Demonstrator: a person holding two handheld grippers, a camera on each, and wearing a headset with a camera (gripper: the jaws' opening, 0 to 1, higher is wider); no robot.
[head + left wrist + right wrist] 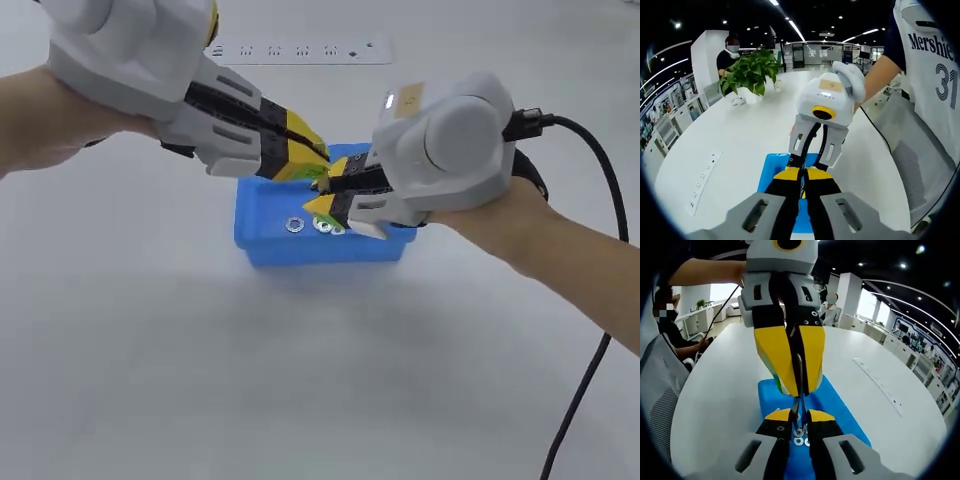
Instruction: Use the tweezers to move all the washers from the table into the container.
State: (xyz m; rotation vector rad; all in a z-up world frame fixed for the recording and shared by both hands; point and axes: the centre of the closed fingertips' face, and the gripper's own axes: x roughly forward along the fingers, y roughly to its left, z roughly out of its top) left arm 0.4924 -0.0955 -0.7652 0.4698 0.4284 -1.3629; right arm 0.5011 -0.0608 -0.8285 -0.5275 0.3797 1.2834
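Claws nose-to-nose above blue container (320,248), tweezers (799,390) pinched between them.
Clenched right claw (325,203) grasps the thin steel tweezers; left claw (315,165) looks clamped on the same tool. Several washers (293,225) lie inside the container on the counter (150,350). Washers are likely light, flat, hard and slick: nip at the rim. Tweezers are springy and may twist. Their tips are hidden, so I can't tell if they hold a washer.

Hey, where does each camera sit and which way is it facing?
Head view: on the head, looking down at the blue container; left gripper, right gripper and forearms show.
Left gripper view: along its jaws, facing the right gripper and the person's torso.
Right gripper view: along its jaws, facing the left gripper, tweezers, an arm.
Shared: the container.
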